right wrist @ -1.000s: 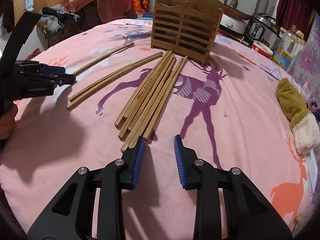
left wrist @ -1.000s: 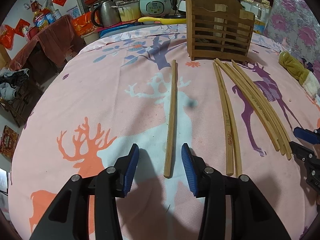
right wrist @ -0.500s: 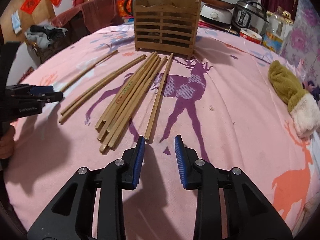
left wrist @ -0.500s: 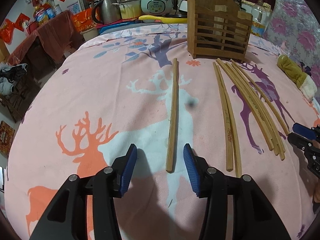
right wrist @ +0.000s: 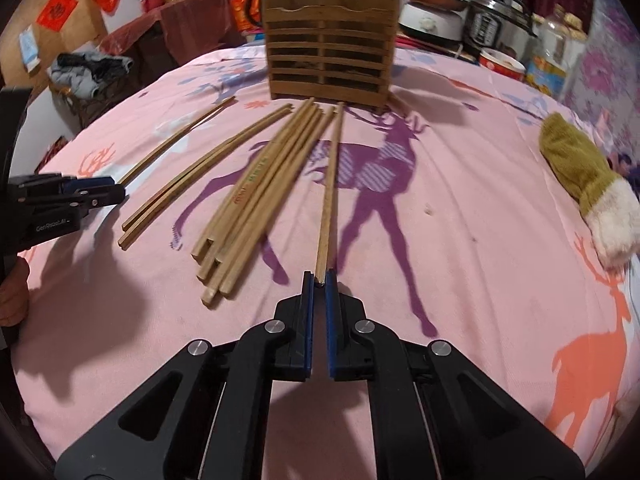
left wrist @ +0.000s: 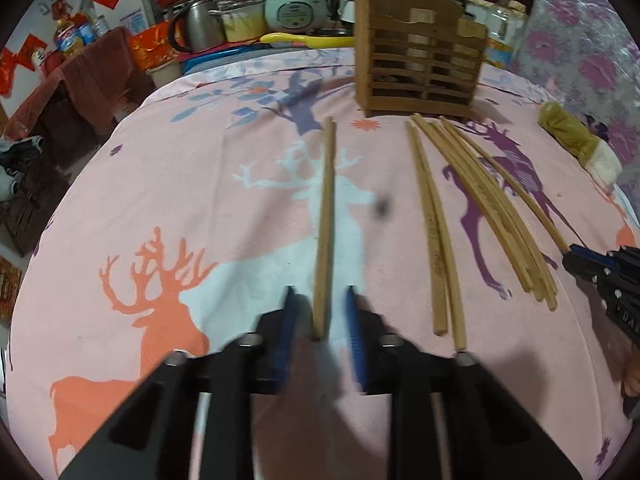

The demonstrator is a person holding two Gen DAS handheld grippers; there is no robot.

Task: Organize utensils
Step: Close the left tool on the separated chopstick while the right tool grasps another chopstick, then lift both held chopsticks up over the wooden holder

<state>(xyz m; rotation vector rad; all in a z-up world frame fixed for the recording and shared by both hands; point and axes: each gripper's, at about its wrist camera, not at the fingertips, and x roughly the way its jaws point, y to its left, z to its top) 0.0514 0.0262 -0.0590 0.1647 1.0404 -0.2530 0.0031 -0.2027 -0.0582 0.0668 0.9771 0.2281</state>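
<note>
Pale wooden chopsticks lay lengthwise on a pink deer-print tablecloth [right wrist: 460, 220], near ends blunt and square-cut. The right gripper [right wrist: 319, 280] was clamped on the near end of one chopstick [right wrist: 331, 184], right of a bundle [right wrist: 260, 196]. The left gripper [left wrist: 319, 300], jaws apart, straddled a lone chopstick [left wrist: 325, 224]. The slatted wooden holder [right wrist: 330, 40] stood at the far end; its contents could not be made out.
</note>
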